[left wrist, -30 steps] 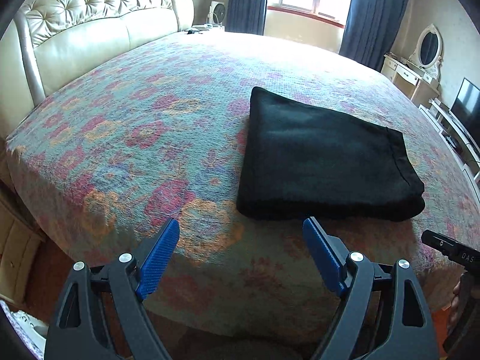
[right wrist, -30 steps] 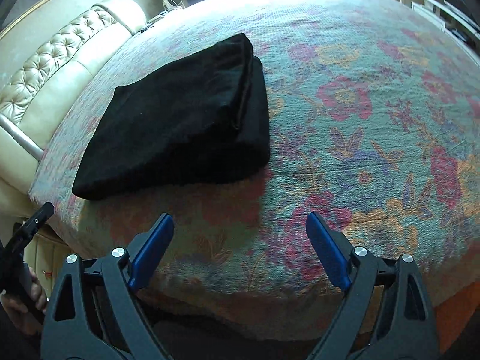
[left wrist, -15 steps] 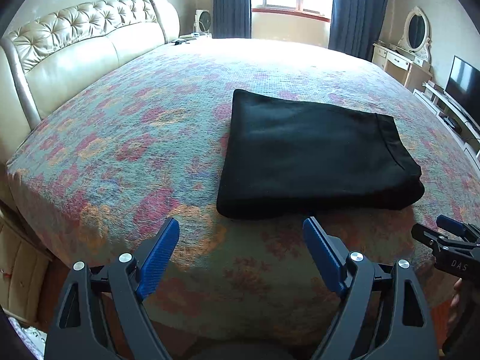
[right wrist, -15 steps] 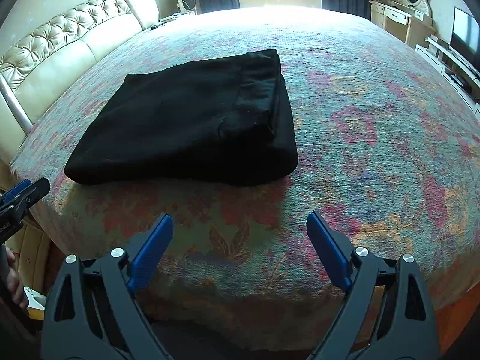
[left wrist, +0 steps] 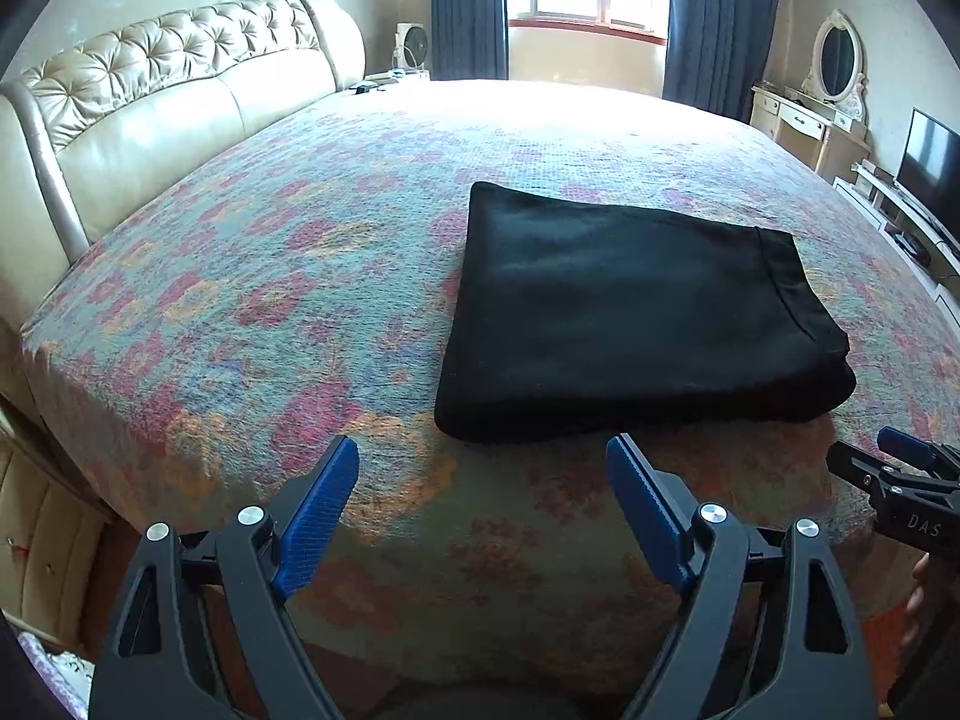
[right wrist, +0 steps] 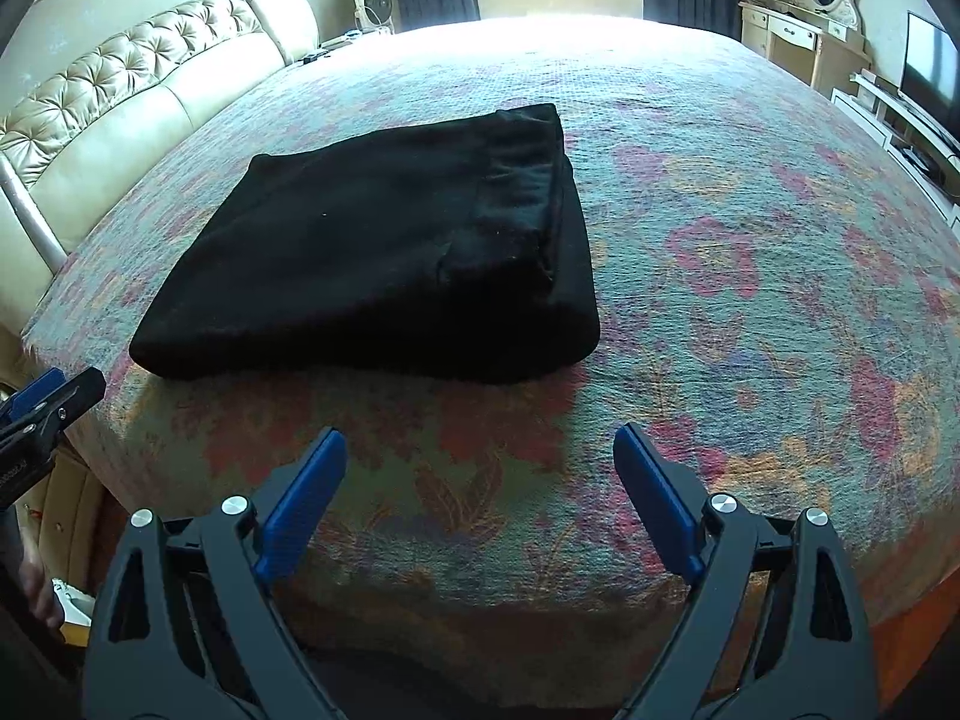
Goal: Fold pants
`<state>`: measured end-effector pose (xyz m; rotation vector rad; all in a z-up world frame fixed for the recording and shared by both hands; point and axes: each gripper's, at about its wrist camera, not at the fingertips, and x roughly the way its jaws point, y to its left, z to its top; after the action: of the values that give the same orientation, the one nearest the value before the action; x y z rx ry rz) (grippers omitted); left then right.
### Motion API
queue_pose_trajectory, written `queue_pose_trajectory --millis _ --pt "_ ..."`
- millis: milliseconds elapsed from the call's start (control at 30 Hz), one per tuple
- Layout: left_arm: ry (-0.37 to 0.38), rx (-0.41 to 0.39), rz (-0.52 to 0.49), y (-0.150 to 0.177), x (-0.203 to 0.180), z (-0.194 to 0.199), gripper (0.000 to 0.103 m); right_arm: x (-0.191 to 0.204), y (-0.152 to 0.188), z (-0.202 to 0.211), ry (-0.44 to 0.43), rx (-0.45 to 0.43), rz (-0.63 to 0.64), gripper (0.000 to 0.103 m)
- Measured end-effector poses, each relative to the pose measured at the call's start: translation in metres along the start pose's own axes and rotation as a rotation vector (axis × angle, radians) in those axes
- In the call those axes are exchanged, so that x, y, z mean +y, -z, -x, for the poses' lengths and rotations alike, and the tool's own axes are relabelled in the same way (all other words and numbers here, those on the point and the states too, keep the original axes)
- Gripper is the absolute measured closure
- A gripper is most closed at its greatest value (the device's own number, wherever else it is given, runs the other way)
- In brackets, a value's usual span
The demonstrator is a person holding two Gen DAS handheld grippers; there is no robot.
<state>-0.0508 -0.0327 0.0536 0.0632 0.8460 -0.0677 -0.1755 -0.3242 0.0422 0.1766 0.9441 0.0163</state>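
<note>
**A:** Where are the pants?

**B:** The black fabric pants (left wrist: 636, 324) lie folded into a thick rectangular stack on the bed's floral woven bedspread in pink, orange and grey-green (left wrist: 288, 276), close to its near edge. In the right wrist view the same stack (right wrist: 384, 258) sits left of centre, with the layered edges showing along its right side and the folded bulge facing the camera.

**A:** And the left tongs?

**B:** The left gripper (left wrist: 483, 456), black-framed with blue ribbed pads, is released: its jaws stand wide apart with nothing between them. It is held level just off the bed's near edge, pointing across the mattress, the stack's near left corner just beyond its right pad. It touches neither the cloth nor the bedspread. From the right camera, its tip (right wrist: 51, 399) shows at the left border, beside the corner of the bed.

**A:** The right one?

**B:** The right gripper (right wrist: 480, 453) is released too, jaws spread and holding nothing. It also hangs in front of the bed's edge, aimed slightly downward at the bedspread, with the stack ahead and to its left. In the left view its nose (left wrist: 888, 468) pokes in at the right margin, apart from the pants.

**A:** Anything else around?

**B:** A cream tufted leather headboard (left wrist: 150, 102) runs along the left, and a flat black television screen (left wrist: 933, 168) stands at the far right.
</note>
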Motion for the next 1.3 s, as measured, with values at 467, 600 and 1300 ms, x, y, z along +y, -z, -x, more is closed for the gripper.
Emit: queue_pose_trajectory --millis 467,600,1300 --pt "-0.015 -0.043 -0.065 0.001 -0.015 0.008 0.020 0.001 0.002 -0.005 -0.012 0.017 -0.010 0.012" --pt "-0.017 -0.060 -0.070 0.001 -0.017 0.011 0.020 0.002 0.003 -0.006 -0.016 0.021 -0.011 0.012" --pt "0.015 0.022 0.022 0.003 -0.006 0.000 0.020 0.003 0.007 -0.011 -0.036 0.049 -0.028 0.012"
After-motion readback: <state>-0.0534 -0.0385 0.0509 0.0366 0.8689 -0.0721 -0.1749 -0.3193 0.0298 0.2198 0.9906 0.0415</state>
